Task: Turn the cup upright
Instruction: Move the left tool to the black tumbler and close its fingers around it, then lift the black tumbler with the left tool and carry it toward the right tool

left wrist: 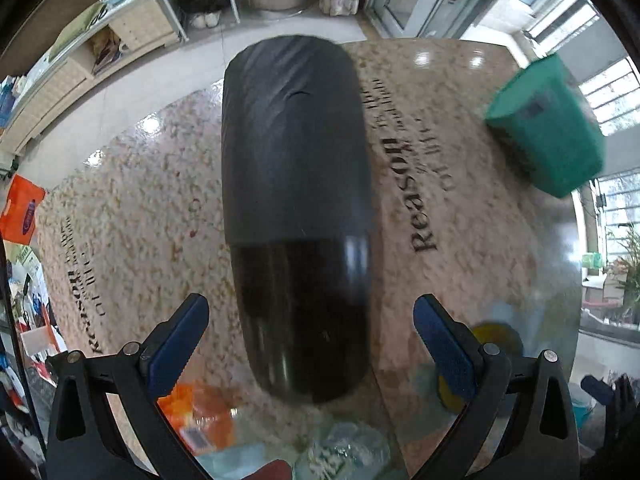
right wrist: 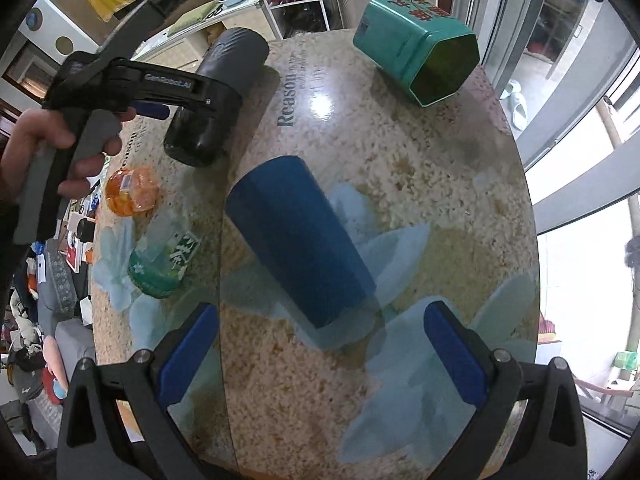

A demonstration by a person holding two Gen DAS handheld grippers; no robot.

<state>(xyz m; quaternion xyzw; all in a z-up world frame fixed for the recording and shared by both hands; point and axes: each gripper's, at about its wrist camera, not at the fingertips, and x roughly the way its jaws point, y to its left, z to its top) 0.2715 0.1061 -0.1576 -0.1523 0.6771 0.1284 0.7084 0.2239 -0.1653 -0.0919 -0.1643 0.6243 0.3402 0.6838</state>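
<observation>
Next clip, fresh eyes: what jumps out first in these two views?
A tall black cup fills the left wrist view, between the fingers of the open left gripper. In the right wrist view a blue cup lies on its side on the speckled table, just ahead of the open right gripper. A green tin lies tipped at the far edge.

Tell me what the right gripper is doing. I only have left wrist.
Observer: The right gripper is open, with a blue cup lying on its side just ahead of the fingers.
Operator: Which end faces the gripper?
Observer: The narrow end. The wide end points away, and I can't see the opening.
Operator: Does it touch my black cup?
Observer: No. The black cup lies apart, farther back on the table.
</observation>
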